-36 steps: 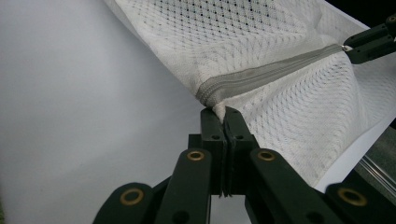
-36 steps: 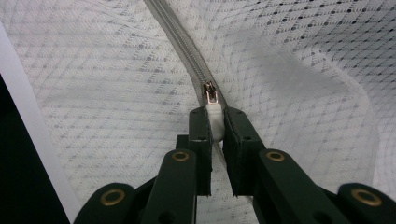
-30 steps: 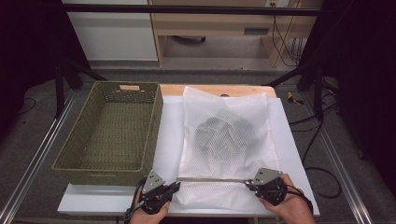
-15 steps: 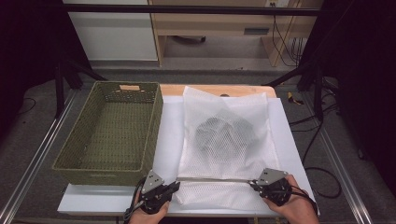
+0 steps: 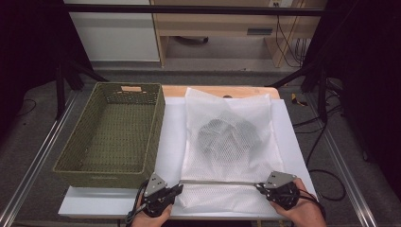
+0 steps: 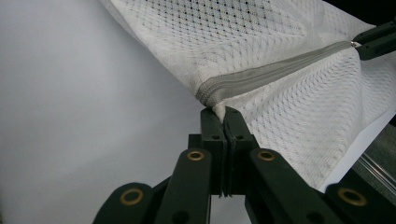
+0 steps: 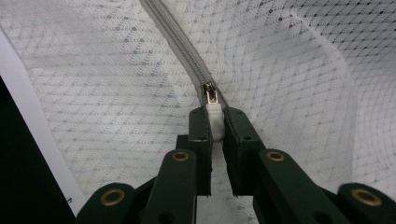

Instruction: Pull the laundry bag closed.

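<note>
A white mesh laundry bag (image 5: pixel 222 106) lies on the white table (image 5: pixel 171 137) with a dark garment (image 5: pixel 230 135) inside it. Its grey zipper (image 5: pixel 217 181) runs across the near end, between my two grippers. At the zipper's left end my left gripper (image 5: pixel 178 188) is shut on the bag's corner (image 6: pixel 219 108). At the right end, my right gripper (image 5: pixel 258 187) is shut on the white zipper pull tab (image 7: pixel 215 117), just behind the metal slider (image 7: pixel 208 92). The zipper (image 6: pixel 275 70) looks closed along the stretch between them.
A green woven basket (image 5: pixel 156 124) stands empty at the left of the table, beside the bag. A wooden strip (image 5: pixel 213 91) borders the table's far edge. Cables (image 5: pixel 326 142) trail on the floor at the right.
My right gripper has edged slightly to the right with the pull tab. The left gripper has stayed where it was.
</note>
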Demonstrator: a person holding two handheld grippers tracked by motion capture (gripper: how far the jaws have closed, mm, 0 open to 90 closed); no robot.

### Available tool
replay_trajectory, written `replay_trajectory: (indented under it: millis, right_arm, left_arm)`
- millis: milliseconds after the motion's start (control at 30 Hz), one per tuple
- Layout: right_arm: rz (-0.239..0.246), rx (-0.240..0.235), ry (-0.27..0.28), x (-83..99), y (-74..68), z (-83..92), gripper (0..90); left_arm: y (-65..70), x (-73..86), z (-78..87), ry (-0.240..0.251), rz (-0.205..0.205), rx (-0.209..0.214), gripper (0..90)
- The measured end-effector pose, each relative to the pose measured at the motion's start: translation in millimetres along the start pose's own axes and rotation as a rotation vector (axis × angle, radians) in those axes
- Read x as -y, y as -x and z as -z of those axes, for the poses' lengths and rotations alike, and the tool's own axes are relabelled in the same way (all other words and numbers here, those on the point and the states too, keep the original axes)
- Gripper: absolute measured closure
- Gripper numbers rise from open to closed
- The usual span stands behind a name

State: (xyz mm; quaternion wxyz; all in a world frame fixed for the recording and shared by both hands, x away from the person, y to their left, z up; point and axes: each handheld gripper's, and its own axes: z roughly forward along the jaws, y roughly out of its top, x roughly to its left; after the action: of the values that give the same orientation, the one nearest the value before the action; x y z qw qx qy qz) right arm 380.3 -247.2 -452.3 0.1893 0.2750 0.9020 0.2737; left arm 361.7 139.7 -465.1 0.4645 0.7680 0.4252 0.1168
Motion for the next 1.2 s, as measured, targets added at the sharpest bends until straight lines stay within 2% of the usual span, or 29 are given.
replay_trajectory:
  millis: [200,1000,1100,1200]
  right_arm:
    - [-0.004,0.013,-0.011,2.6,1.6,0.4,81.9]
    - [-0.009,0.013,-0.013,5.6,6.6,4.8,81.9]
    - [0.012,0.001,-0.050,-0.2,6.9,7.2,81.9]
    - [0.025,-0.016,-0.063,-3.5,10.2,11.9,81.9]
  left_arm:
    - [-1.2,-0.3,1.0,0.003,0.001,-0.005,88.8]
    - [-0.3,0.1,0.9,-0.001,-0.003,-0.007,88.8]
    - [-0.2,0.9,1.0,-0.001,-0.003,-0.014,88.8]
    - [0.9,0.5,0.9,-0.001,-0.011,-0.013,88.8]
